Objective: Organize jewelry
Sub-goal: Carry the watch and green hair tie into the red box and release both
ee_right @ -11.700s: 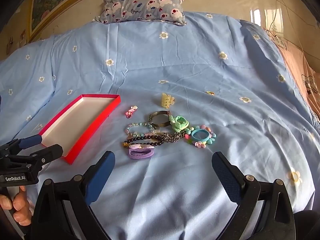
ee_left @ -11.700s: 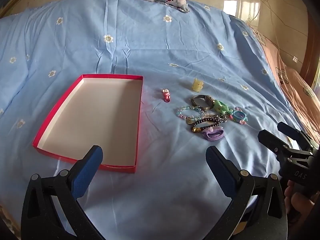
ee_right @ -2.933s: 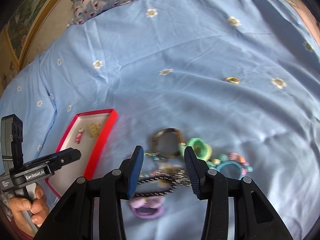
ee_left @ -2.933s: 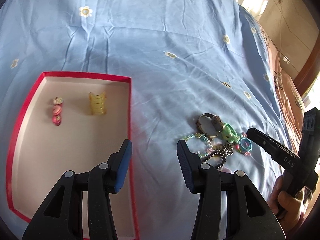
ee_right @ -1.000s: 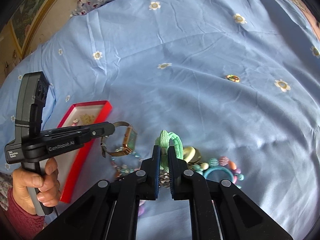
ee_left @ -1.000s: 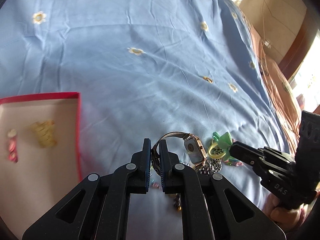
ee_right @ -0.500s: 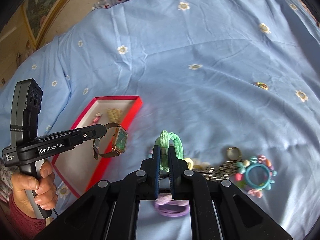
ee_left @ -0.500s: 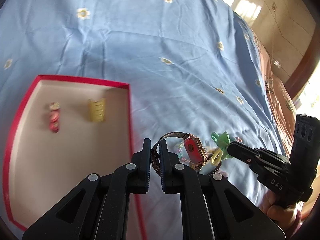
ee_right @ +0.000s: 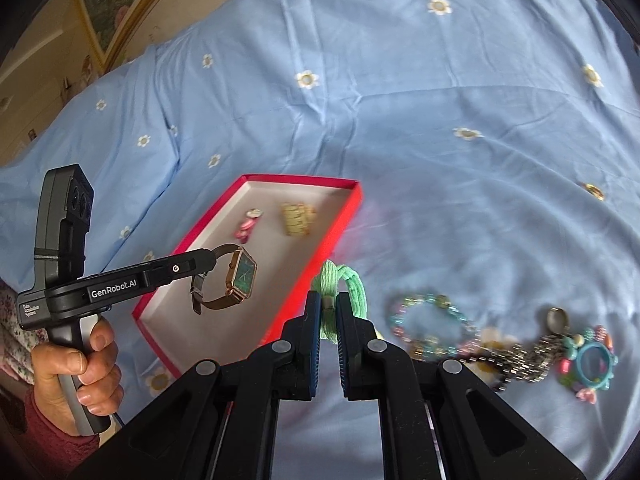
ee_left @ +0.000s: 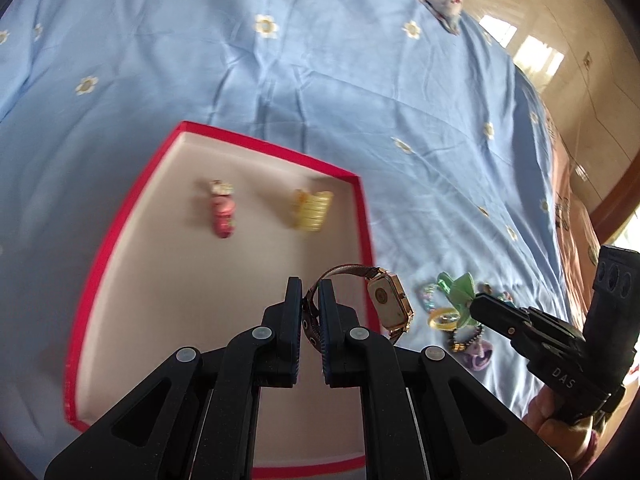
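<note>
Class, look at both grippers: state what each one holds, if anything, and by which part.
The left gripper pinches the watch by its strap, so the face hangs free. The right gripper clamps the green hair tie on its near side.

1. The left claw (ee_left: 310, 300) has black, angular arms with triangular cut-outs, round silver pivot pins at the joints, and dark blue ribbed pads on the inner faces.
2. From the right wrist view its handle is black above and grey at the grip, with "GenRobot.AI" in white along the side, a small white ring mark near the front, and a boxy head with two round lenses.
3. The right claw (ee_right: 328, 312) is built alike; its side carries "DAS" in pale letters.
4. The left hand (ee_right: 80, 368) emerges from a dark red knitted cuff.
</note>
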A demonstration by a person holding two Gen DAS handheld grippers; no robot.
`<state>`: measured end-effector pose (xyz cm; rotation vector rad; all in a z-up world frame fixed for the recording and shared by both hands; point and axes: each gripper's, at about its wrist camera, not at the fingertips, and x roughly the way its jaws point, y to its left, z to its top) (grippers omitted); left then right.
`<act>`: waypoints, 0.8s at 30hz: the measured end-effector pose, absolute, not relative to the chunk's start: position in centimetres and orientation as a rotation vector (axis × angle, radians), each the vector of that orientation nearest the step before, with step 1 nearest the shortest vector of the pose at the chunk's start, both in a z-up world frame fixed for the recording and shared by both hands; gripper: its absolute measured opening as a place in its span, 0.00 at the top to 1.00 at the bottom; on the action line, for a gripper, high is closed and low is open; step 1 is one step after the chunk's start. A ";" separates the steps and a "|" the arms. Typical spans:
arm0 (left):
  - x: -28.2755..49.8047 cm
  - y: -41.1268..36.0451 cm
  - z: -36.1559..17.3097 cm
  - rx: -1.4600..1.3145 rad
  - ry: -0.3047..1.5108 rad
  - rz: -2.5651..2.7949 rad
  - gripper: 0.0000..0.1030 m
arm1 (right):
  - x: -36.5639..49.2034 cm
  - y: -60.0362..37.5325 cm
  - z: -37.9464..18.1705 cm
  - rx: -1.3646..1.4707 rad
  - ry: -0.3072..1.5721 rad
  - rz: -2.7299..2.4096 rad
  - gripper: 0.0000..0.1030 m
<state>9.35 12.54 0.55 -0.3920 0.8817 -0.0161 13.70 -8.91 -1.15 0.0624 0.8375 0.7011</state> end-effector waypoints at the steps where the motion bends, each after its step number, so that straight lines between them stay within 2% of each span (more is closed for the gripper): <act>1: 9.2 13.1 0.5 -0.395 0.881 -0.005 0.94 | 13.7 -8.5 -1.1 0.059 0.837 0.706 0.93; 24: 11.6 19.1 -2.2 -0.402 0.913 0.131 0.94 | 16.5 2.1 -3.0 -0.095 0.838 0.783 0.93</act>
